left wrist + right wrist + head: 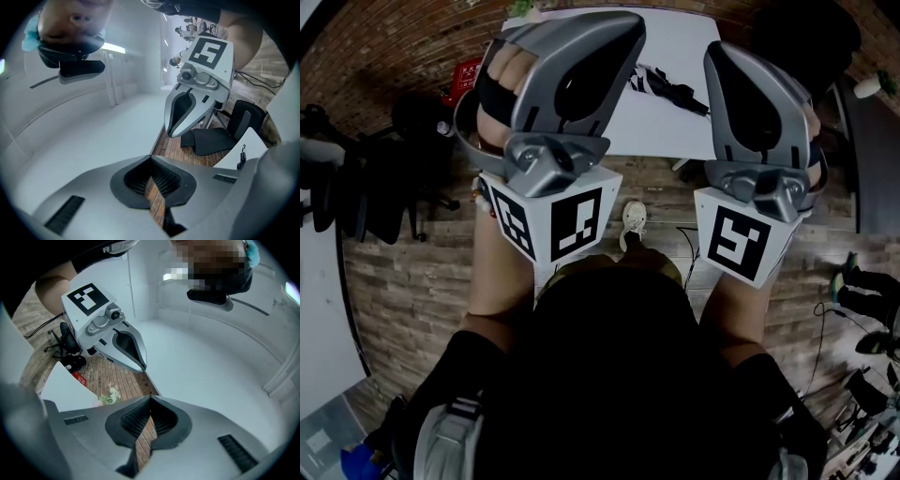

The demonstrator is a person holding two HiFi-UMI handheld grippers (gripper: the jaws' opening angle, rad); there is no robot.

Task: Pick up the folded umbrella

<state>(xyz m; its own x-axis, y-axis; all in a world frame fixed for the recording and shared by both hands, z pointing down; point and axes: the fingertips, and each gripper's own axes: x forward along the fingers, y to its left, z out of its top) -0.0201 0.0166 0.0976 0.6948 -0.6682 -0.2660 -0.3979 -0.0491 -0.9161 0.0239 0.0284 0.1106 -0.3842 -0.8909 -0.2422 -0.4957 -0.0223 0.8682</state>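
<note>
Head view showed the folded umbrella [671, 90] lying right of centre on the white surface [661, 131], both left gripper [151, 157] and right gripper [150, 398] raised toward it, jaws pressed together, empty.

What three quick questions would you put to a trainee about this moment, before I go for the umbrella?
1. True or false: the left gripper is shut with nothing between its jaws.
2. Multiple choice: the folded umbrella lies on A) the wooden floor, B) the white table, C) a black chair.
3. Fill in the missing word: the right gripper is ____ and empty, clear of the umbrella.

Key: 1 true. 2 B. 3 shut.
</note>
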